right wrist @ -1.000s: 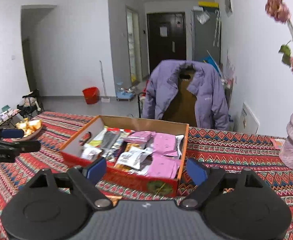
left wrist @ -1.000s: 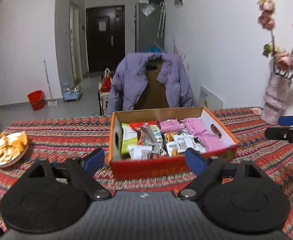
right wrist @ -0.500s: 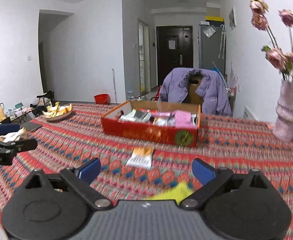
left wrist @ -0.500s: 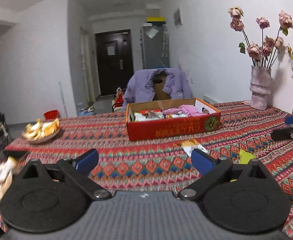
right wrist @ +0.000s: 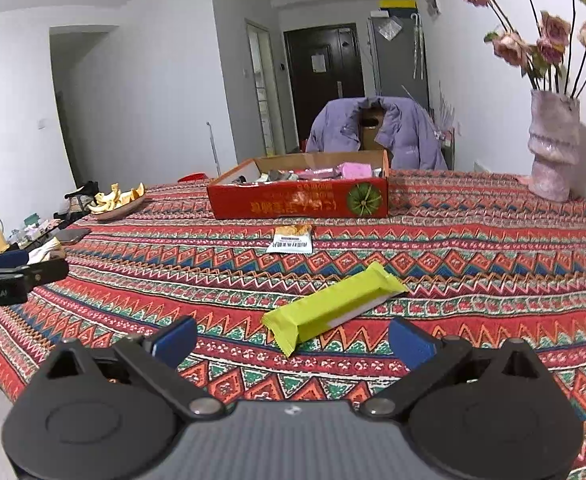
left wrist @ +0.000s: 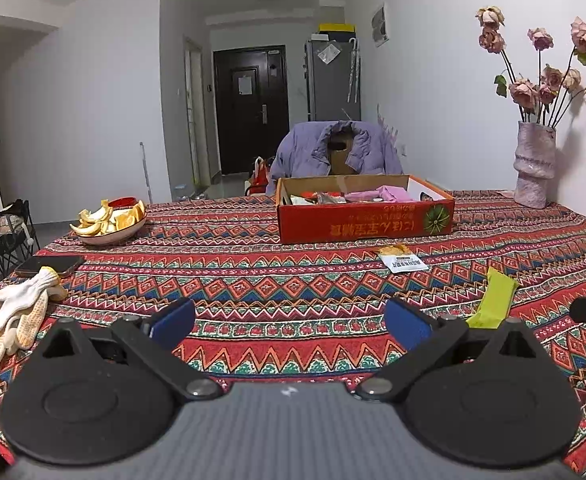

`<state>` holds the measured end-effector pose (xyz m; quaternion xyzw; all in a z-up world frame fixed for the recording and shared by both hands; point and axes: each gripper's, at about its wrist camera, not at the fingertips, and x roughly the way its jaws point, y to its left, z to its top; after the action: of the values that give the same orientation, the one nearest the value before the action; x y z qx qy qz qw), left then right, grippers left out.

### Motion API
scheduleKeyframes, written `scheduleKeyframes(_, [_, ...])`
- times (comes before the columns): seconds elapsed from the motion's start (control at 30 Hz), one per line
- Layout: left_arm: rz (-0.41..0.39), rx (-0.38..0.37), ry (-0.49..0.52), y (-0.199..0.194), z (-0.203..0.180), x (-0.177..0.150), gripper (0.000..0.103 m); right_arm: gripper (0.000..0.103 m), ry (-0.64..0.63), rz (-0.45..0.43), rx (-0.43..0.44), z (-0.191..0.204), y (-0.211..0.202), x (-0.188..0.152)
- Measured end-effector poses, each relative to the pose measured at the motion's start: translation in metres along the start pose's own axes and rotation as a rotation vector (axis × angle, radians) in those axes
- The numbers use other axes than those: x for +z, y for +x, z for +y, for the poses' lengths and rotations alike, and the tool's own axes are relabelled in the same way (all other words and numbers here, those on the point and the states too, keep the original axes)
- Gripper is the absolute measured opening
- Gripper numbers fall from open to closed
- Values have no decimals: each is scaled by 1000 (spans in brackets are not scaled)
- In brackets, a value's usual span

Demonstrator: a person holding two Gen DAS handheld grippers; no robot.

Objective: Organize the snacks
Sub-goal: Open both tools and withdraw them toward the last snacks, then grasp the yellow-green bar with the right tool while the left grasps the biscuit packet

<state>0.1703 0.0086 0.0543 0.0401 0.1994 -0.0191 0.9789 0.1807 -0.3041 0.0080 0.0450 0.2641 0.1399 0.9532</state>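
Snacks (right wrist: 335, 308) on patterned tablecloth (right wrist: 473, 248) — white-walled room

White walls (left wrist: 93, 100) all round, with a dark door (left wrist: 251, 108) at the far end of the hall beside a grey fridge (left wrist: 333, 80). A chair draped in a purple jacket (left wrist: 333, 152) sat behind the desk (left wrist: 253, 280), which had a loud zigzag cloth on it.

A lime-green snack bar (right wrist: 335, 309) lies flat and slantwise at frame centre; above it lies a white-and-orange packet (right wrist: 292, 239), and beyond that a red snack-filled box (right wrist: 299, 200).
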Motion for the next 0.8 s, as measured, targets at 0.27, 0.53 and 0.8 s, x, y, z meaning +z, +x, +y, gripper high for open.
scheduleKeyframes(0.27, [67, -62, -4, 41, -12, 7, 103, 102, 93, 27, 8, -16, 44, 7])
scheduleKeyframes(0.53, [154, -160, -47, 107, -32, 26, 103, 99, 190, 57, 36, -32, 103, 19])
scheduleKeyframes(0.8, [217, -208, 3, 188, -69, 37, 102, 65, 48, 128, -50, -31, 161, 32])
